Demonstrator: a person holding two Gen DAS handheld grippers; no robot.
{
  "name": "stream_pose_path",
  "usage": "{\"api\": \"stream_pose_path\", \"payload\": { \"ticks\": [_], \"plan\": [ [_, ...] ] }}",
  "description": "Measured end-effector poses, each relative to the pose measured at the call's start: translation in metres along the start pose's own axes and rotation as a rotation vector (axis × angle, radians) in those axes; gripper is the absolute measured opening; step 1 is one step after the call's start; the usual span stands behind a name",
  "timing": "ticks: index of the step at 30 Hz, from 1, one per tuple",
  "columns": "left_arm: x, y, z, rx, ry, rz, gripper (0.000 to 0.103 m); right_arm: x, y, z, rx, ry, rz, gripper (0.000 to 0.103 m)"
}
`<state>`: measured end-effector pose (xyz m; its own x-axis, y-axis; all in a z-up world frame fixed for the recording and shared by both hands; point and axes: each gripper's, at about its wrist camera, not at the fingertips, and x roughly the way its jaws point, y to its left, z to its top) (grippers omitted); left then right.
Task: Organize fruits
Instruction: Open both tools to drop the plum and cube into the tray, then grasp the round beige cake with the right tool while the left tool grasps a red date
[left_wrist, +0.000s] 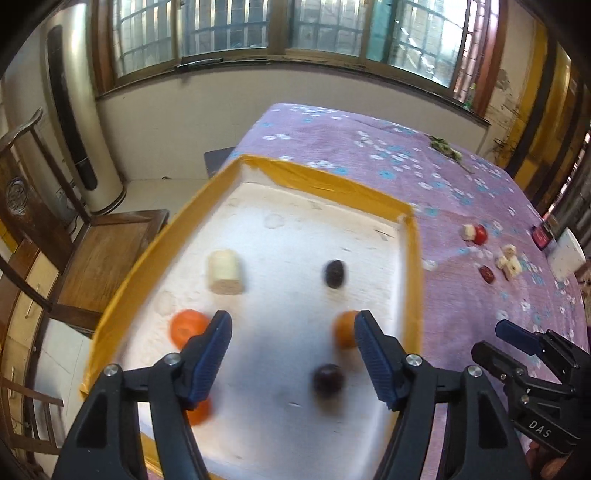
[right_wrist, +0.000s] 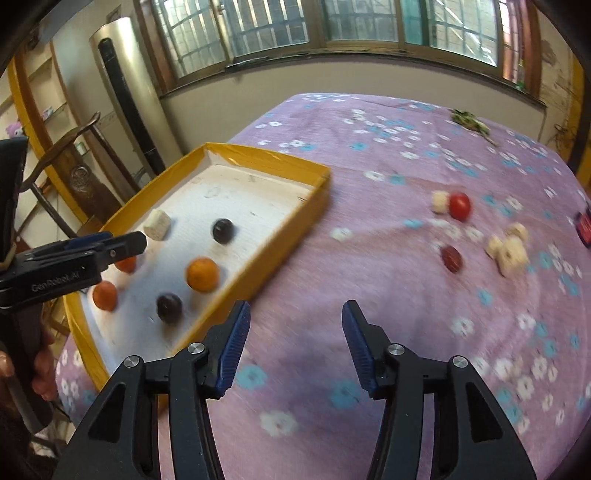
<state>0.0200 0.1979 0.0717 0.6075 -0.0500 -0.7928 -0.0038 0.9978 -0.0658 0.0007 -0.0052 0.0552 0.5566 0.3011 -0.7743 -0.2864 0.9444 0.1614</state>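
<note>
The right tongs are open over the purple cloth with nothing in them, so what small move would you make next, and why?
Probably reach the right tongs forward-right toward the dark red date lying loose on the purple flowered tablecloth; it looks like the nearest piece outside the yellow-rimmed white tray.

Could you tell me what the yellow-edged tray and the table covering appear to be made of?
The tray looks like white foam board, matte and pitted with small dents, its rim wrapped in glossy yellow tape that catches the light. The table covering seems to be soft matte fabric, purple with printed flowers, showing gentle folds; the exact fibre cannot be told.
</note>
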Motion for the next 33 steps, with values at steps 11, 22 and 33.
{"api": "stream_pose_path", "payload": {
  "ticks": [11, 22, 33],
  "plan": [
    [-0.002, -0.106, -0.012, 0.14, 0.022, -0.072, 0.083, -0.044, -0.078, -0.034, 0.101, -0.038, -0.091, 0.066],
    [0.014, -0.151, -0.02, 0.175, 0.094, -0.064, 0.084, -0.044, -0.155, -0.014, 0.171, -0.062, -0.102, 0.066],
    [0.039, -0.183, -0.005, 0.236, 0.12, -0.029, 0.084, 0.031, -0.187, 0.036, 0.103, 0.004, -0.034, 0.044]
  ]
}}
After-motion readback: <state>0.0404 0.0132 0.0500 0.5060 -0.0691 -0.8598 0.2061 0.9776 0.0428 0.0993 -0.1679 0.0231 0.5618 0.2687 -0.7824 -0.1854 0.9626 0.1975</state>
